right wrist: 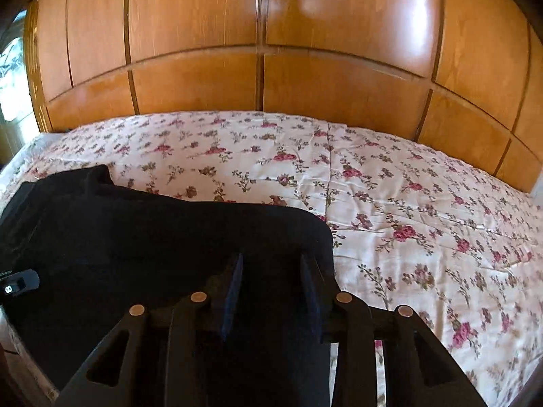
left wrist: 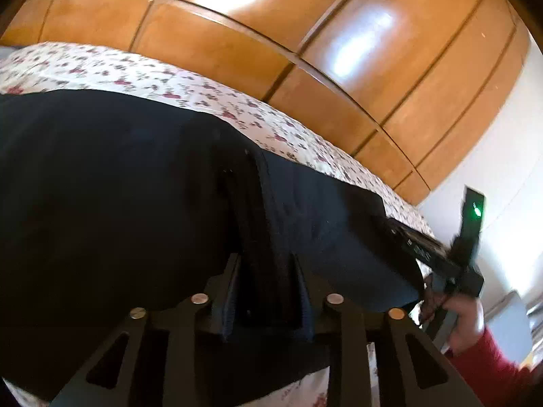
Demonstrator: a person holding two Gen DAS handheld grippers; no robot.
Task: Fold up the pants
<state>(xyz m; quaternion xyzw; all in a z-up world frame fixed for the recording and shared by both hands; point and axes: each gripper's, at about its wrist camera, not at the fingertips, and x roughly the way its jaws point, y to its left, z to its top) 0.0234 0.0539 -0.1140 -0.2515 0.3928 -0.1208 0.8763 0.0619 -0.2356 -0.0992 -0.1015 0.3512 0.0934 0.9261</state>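
Dark navy pants (left wrist: 101, 186) lie spread on a floral bedspread (left wrist: 135, 74). My left gripper (left wrist: 265, 257) sits low over them. Its jaws stand apart with a raised fold of the cloth running between the fingers, and I cannot see the pads pressing on it. In the right wrist view the pants (right wrist: 152, 237) fill the lower left, with a rounded corner at the right. My right gripper (right wrist: 271, 257) hovers at that corner, jaws apart, with dark cloth under and between the fingers. The right gripper's black body (left wrist: 434, 247), held by a hand in a red sleeve (left wrist: 492, 363), rests at the pants' right edge.
A glossy wooden wardrobe (right wrist: 271, 34) runs behind the bed. Bare floral bedspread (right wrist: 407, 203) stretches to the right of the pants and beyond them. A white wall (left wrist: 502, 135) stands at the right, and a bright window (right wrist: 13, 78) at the far left.
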